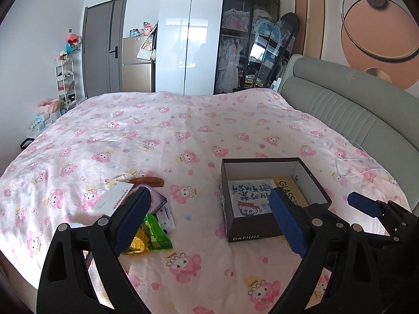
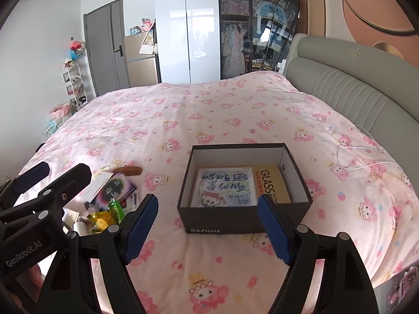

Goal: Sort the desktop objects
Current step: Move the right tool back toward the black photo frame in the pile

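Two tools, both w/ jaws wide apart, nothing between pads. Left tool point(image 1: 209, 219) hangs over the bed point(image 1: 183, 120), pink cartoon-print cover. Right tool point(image 2: 208, 226) same, jaws gaping, empty.

Box point(image 2: 244, 191): dark outside, white inside, open top, "DAPHNE" on near wall; sits just ahead of right tool, ahead-right of left tool. Inside, flat: bead/diamond-type picture point(image 2: 224, 187) w/ blue characters and a red-hat cartoon face, beside it a yellow booklet point(image 2: 272, 183) reading "GLASS".

Loose pile ahead-left of left tool, partly hidden behind its left finger: green snack packet point(image 1: 154, 233), gold wrapper point(image 1: 137, 243), purple booklet point(image 2: 115, 187), white card point(image 1: 112, 198), wooden comb point(image 1: 148, 181) at far edge. From right wrist view the pile lies left of right tool, apart from box.

White cable point(image 2: 361, 162) on bed, right of box, near grey headboard point(image 2: 353, 91).
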{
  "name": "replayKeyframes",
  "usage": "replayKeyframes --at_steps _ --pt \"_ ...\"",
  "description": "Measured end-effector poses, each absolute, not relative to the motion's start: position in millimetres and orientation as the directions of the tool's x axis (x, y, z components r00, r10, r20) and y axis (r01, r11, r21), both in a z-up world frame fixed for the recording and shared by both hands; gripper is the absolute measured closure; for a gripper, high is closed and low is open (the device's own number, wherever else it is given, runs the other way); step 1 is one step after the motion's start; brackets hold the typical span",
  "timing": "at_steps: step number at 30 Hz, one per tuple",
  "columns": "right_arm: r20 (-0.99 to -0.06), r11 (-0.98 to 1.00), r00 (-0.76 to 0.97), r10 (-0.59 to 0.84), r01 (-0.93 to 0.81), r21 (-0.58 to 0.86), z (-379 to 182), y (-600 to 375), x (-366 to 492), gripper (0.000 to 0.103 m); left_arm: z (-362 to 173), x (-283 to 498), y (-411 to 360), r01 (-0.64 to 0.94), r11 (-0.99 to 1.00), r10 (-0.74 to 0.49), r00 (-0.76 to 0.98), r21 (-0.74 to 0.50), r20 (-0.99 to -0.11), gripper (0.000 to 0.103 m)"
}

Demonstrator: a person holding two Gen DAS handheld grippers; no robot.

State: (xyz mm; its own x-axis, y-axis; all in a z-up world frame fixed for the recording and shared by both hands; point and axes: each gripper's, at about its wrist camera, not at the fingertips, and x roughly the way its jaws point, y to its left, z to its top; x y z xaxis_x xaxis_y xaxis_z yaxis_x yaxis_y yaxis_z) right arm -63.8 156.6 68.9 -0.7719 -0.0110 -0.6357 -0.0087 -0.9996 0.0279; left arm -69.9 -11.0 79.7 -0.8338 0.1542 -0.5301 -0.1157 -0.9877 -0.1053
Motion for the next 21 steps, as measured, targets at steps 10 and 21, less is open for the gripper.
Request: replayKeyframes --at_steps 10,21 --pt "-0.631 -0.998 -0.774 -0.057 0.04 0.041 58.3 134.6 -40.4 0.026 74.7 -32.9 -33.8 -0.089 -0.992 0.126 -0.84 -0.094 -0.527 0.01" --pt "-0.662 -0.978 -0.723 -0.198 0.196 0.078 34.3 83.6 -46.3 0.026 51.1 -14.7 -92.4 0.016 -0.99 0.067 -0.822 -0.141 -0.565 0.01"
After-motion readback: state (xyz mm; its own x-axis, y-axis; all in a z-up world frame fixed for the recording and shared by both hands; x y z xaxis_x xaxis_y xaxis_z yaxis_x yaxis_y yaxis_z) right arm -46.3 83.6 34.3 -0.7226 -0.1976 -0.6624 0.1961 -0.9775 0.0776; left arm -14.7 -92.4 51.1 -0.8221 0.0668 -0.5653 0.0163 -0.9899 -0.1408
